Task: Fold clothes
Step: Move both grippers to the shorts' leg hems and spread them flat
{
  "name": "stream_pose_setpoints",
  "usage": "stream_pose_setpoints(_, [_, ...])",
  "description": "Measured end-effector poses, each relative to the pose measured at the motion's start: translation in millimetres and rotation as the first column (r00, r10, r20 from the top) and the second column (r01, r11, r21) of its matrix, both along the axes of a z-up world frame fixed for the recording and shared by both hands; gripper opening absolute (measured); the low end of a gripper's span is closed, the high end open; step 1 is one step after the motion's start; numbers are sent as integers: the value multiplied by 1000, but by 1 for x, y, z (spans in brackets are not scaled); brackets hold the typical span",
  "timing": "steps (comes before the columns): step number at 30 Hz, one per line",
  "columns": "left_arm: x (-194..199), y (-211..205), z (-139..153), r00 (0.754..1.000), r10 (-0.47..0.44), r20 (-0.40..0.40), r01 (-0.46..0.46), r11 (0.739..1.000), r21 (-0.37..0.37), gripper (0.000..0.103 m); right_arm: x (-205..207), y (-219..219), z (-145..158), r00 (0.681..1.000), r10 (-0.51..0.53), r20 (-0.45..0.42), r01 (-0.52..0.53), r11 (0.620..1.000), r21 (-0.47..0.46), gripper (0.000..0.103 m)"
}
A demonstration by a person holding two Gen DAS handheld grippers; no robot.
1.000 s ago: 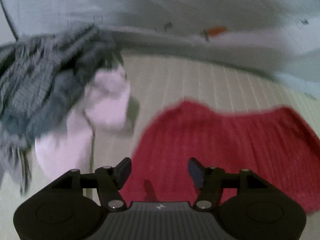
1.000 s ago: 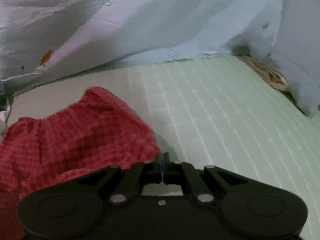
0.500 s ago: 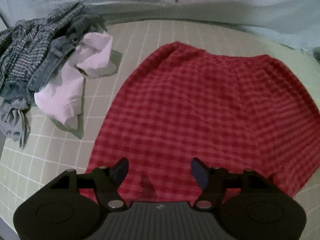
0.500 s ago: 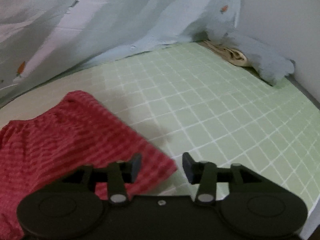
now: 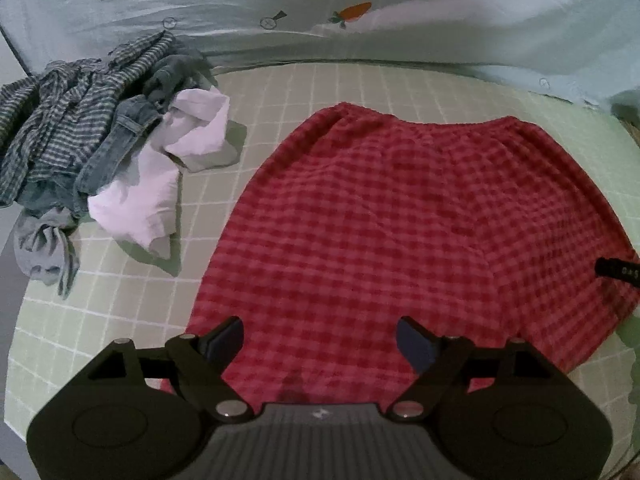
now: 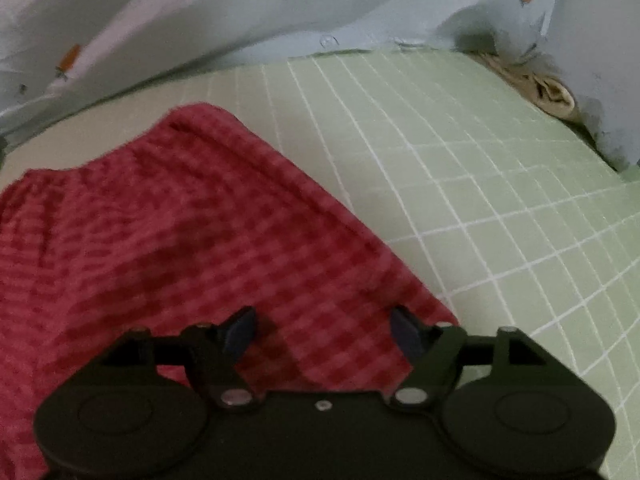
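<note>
1. I hold the left gripper [image 5: 319,340] over the near hem of the red checked shorts [image 5: 408,232], its jaws spread wide with nothing between them; the garment lies flat on the green grid-lined sheet [image 5: 120,304], waistband at the far end.
2. The right gripper [image 6: 323,330] hangs over the shorts' near right corner, jaws likewise parted and empty.
3. My worry: a pinch at either hem could catch only the top layer, so the lower one would drag and the fold would come up crooked. It could also snag the sheet beneath.
4. A second risk lies to the left, where a heap of unfolded clothes [image 5: 92,148] sits near the shorts; a wide sweep from my left side could drag it in.
5. The shorts look soft and nubbly, gathered at the elastic waist and flaring toward the near hem.
6. The heap mixes striped knit, stiff denim and a limp white piece [image 5: 160,184], all crumpled.
</note>
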State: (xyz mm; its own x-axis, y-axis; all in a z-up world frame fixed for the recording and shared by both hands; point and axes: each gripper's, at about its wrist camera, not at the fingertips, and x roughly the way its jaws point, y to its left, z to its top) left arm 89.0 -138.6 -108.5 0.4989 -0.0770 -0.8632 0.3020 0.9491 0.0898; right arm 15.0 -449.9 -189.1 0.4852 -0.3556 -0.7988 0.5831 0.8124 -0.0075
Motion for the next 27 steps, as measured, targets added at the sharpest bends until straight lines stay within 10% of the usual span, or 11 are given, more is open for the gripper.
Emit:
stream_pose_setpoints(4, [0,6,2,1000,29,2,-29,1000,-7,84,-18,-1,8,998,7,58,-7,1000,-1,4])
stream_pose_setpoints(18, [-1,8,-1,1000,16,-16,-16,999,-35,84,-124,-9,29,965,-253,63,252,967,27,7])
stream_pose_setpoints(27, [-2,11,-1,1000,10,-13,-10,999,-41,84,-100,6,32,988,-137,74,138,990,-2,48])
